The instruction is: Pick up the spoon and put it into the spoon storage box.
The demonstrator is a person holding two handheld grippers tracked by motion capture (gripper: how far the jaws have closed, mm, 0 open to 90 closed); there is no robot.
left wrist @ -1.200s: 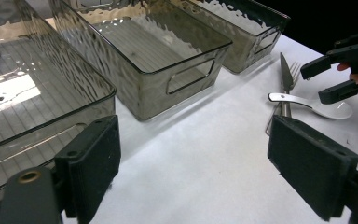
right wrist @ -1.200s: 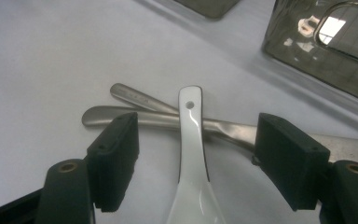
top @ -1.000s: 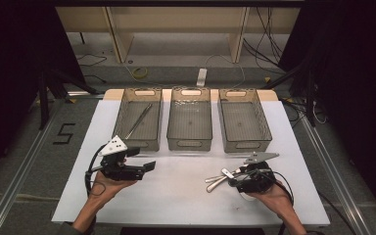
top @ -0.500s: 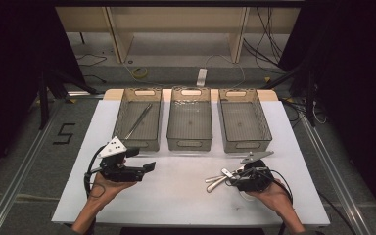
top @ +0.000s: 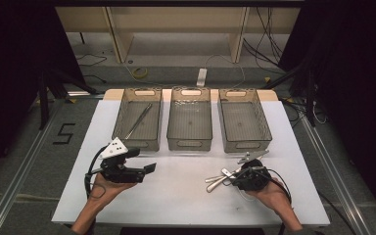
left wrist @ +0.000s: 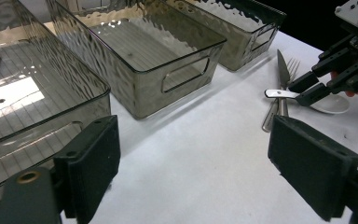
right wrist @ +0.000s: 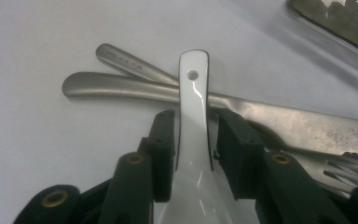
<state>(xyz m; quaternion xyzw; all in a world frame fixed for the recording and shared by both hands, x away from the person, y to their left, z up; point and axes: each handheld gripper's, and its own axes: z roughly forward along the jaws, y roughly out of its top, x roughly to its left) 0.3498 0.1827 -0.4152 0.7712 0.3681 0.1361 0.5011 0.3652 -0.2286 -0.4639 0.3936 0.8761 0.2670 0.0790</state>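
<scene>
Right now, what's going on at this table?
A person is sorting cutlery into three clear bins. The right gripper has just been closing around a white spoon lying atop a metal knife and fork; small gaps show beside the handle. The left gripper waits open. One utensil lies in the left bin.

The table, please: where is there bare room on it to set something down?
Free: the white table between the left gripper and the cutlery pile, and the middle bin and right bin. Crowded: around the right gripper, closing on the white spoon.
</scene>
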